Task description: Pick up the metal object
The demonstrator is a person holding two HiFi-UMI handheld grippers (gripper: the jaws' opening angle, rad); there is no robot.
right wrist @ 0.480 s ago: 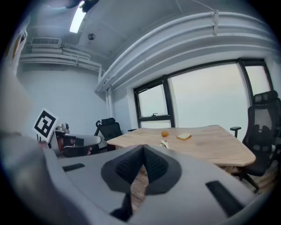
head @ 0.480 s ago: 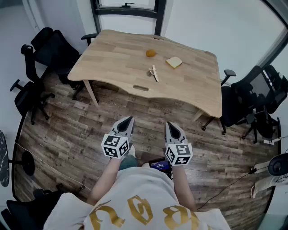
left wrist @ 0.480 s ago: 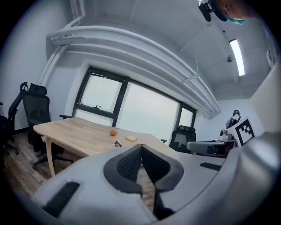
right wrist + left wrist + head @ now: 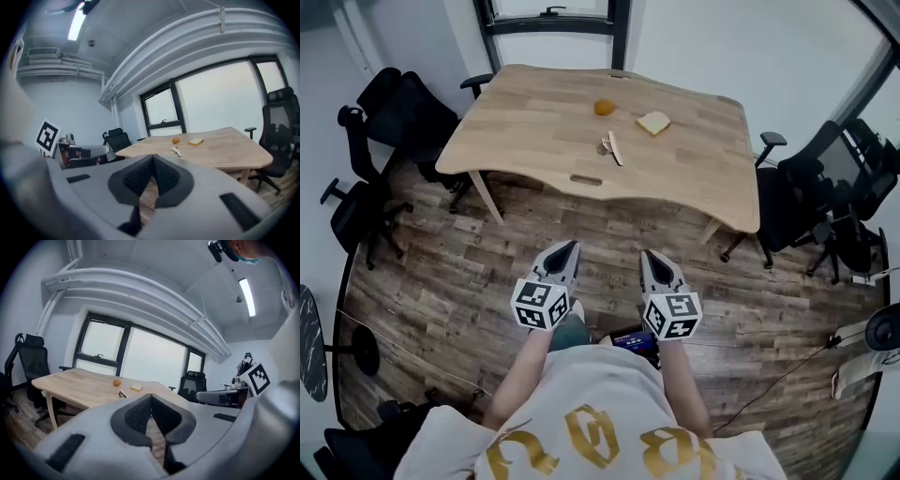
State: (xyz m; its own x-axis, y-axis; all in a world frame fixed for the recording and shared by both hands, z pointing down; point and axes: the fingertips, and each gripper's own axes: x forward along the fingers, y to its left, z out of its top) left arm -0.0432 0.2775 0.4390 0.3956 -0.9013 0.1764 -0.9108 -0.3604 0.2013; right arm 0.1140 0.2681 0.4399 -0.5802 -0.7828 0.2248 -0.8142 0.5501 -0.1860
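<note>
The metal object [image 4: 603, 147] is a small grey piece on the wooden table [image 4: 525, 131], lying against a pale wooden stick [image 4: 615, 148]. It shows tiny in the left gripper view [image 4: 122, 394] and in the right gripper view [image 4: 176, 151]. My left gripper [image 4: 570, 247] and right gripper [image 4: 648, 254] are held side by side over the floor, well short of the table and pointing at it. Both are shut with nothing between their jaws, as each gripper's own view shows: left gripper [image 4: 151, 397], right gripper [image 4: 153, 158].
An orange [image 4: 603, 107] and a slice of bread [image 4: 653, 123] lie behind the metal object. Black office chairs stand at the left [image 4: 389, 108] and right [image 4: 825, 192] of the table. A cable [image 4: 787, 370] runs over the plank floor at the right.
The table sits slightly higher and further left in the head view. Both grippers keep almost the same place and stay shut.
</note>
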